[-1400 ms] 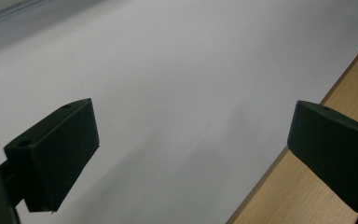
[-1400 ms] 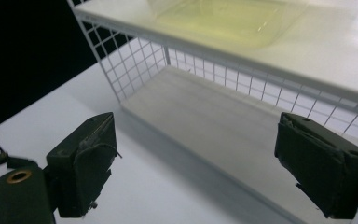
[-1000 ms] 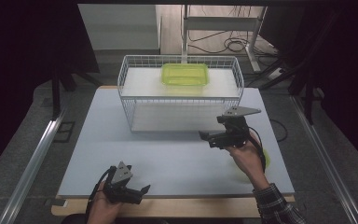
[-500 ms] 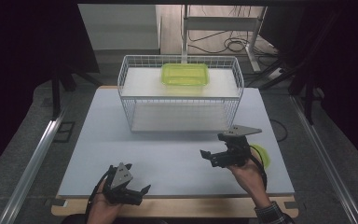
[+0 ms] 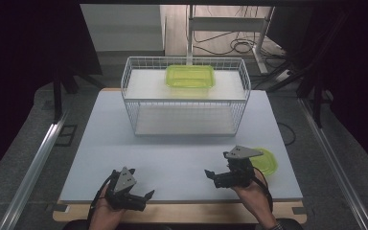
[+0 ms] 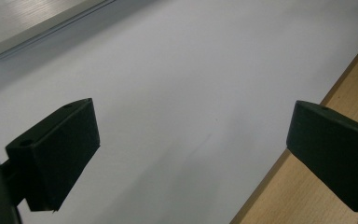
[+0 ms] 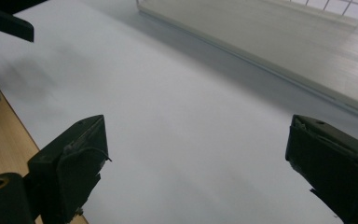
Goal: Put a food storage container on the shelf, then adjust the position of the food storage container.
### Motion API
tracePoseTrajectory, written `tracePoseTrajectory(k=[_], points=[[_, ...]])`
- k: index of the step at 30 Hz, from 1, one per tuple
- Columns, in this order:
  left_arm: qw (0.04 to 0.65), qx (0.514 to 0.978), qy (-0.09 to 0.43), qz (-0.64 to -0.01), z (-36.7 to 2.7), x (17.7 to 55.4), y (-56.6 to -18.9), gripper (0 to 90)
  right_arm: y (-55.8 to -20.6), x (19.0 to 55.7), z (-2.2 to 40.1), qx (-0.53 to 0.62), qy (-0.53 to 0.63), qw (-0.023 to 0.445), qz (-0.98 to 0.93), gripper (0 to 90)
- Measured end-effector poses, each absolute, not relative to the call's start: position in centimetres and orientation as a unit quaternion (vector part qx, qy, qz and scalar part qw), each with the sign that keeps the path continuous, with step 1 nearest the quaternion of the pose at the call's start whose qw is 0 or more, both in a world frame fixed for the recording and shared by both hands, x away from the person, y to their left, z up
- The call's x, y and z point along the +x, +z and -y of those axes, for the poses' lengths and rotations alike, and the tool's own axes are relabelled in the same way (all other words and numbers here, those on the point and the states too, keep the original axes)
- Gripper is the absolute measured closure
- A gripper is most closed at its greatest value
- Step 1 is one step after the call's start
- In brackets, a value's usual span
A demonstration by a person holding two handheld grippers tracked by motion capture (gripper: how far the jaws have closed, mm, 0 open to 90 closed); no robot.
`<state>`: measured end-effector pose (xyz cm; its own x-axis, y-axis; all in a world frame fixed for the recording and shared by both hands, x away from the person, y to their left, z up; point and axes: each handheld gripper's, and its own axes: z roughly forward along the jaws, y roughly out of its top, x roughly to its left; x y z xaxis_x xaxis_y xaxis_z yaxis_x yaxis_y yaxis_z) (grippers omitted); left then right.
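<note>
Just beside right gripper (image 5: pixel 214 176), green lid (image 5: pixel 263 161), fingers (image 7: pixel 70 172) apart, empty

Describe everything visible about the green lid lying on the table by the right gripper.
The green lid is translucent yellow-green, plastic by its look, with rounded corners. It lies flat on the pale table top near the right edge. The right gripper and its grey plate cover its left part in the high view; whether they touch cannot be told.

Left gripper (image 5: pixel 141 199) and right gripper (image 5: pixel 212 175) low; jaws wide apart.
</note>
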<state>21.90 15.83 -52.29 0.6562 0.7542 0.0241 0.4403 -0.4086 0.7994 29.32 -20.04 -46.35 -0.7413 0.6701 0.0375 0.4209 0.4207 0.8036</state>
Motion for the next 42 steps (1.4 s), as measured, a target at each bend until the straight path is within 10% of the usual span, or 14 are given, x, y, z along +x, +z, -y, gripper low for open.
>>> tracePoseTrajectory(k=[19,34,42], points=[[0.401,0.818,0.195,-0.363,-15.7,22.0,-52.5,1.3,-48.5,28.8,21.1,0.359,0.395,0.132,-0.835,3.4],[0.395,0.822,0.195,-0.360,-15.6,22.0,-52.6,1.3,-45.8,30.5,26.0,0.412,0.372,0.193,-0.809,78.8],[0.393,0.823,0.195,-0.362,-15.7,22.1,-52.6,1.3,-45.5,31.6,30.7,0.464,0.363,0.220,-0.778,89.4]])
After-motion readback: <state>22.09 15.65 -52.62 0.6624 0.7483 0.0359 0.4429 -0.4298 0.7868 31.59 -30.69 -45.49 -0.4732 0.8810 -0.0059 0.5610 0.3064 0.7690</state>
